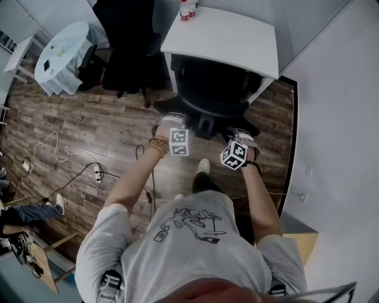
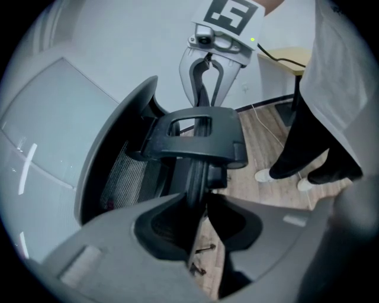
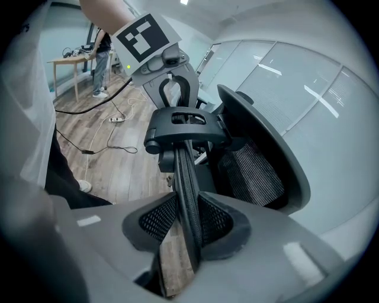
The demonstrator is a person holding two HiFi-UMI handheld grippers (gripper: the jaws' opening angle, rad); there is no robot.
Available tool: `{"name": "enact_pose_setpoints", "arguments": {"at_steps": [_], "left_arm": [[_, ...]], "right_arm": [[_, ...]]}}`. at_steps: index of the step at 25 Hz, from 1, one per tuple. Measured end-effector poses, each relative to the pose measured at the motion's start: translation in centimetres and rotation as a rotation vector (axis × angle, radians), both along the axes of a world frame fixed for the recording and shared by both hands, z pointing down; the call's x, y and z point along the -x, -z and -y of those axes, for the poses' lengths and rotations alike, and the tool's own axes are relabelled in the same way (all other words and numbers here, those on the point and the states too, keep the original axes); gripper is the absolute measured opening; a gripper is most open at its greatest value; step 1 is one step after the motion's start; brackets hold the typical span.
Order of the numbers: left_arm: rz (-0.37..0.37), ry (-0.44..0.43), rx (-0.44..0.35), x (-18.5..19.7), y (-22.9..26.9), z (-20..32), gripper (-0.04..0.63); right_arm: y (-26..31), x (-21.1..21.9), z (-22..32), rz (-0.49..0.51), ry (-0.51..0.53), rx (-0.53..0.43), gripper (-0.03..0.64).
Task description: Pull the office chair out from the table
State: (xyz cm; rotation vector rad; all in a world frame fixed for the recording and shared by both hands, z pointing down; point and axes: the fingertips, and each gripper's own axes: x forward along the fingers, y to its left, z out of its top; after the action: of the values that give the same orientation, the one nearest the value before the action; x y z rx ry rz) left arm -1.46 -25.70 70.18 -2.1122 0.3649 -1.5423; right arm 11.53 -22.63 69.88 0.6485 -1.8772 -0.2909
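Head view: the office chair (image 1: 213,89) was seen at 12 o'clock from the person, with its black back turned toward the person and its front tucked against the near edge of the white table (image 1: 237,41). Two bottles (image 1: 188,9) were stood at the table's 11 o'clock corner. The left gripper (image 1: 170,123) was held at the 8 o'clock side of the chair's back and the right gripper (image 1: 244,136) at its 4 o'clock side, both pointed down and forward.

In the left gripper view, the jaws of the left gripper (image 2: 198,204) were found drawn partly together and clamped on the thin black upper rim of the chair (image 2: 118,171). The right gripper (image 2: 204,89) was seen beyond the headrest bracket (image 2: 198,139) at 12 o'clock, set on the same rim.

In the right gripper view, the jaws of the right gripper (image 3: 189,222) were likewise partly closed, pressed on both sides of the mesh-edged rim of the chair (image 3: 260,160), with the left gripper (image 3: 172,89) at 12 o'clock.

The wooden floor (image 1: 118,130) was crossed by cables (image 1: 65,157) at 9 o'clock, and a round table (image 1: 59,53) was set at 10 o'clock
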Motion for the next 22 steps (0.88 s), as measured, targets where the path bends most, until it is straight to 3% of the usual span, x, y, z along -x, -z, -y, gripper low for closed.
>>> {"name": "enact_pose_setpoints", "arguments": {"at_steps": [22], "left_arm": [[-0.036,0.016,0.010,3.6,0.0,-14.2,0.117]], "right_arm": [[0.0,3.7,-14.5,-0.009,-0.002,-0.035,0.118]]}}
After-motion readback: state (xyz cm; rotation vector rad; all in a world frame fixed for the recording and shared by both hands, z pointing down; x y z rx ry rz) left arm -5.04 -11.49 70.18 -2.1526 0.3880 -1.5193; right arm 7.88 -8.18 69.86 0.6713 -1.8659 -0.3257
